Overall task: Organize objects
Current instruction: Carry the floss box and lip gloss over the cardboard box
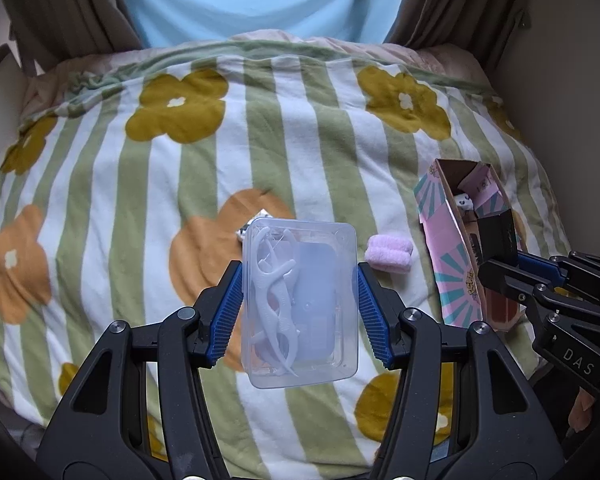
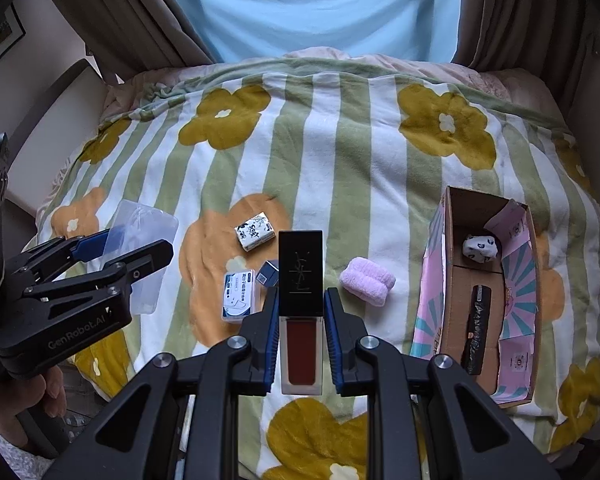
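left gripper (image 1: 300, 300) clamps clear floss-pick case (image 1: 300, 304) above the blanket (image 1: 180, 168) | right gripper (image 2: 302, 320) grips lip-gloss tube (image 2: 301, 312) left of open cardboard box (image 2: 448, 248) | tip: lower 1 item at a time, tube laid flat beside the black stick (image 2: 476, 328)

"DAS" on right gripper (image 1: 496, 276) body | "GenRobot.AI" on left gripper (image 2: 128, 246) body | interlaced letter monogram on lipstick (image 2: 301, 312) cap, not surely readable | print on small white box (image 2: 239, 295) too small to read
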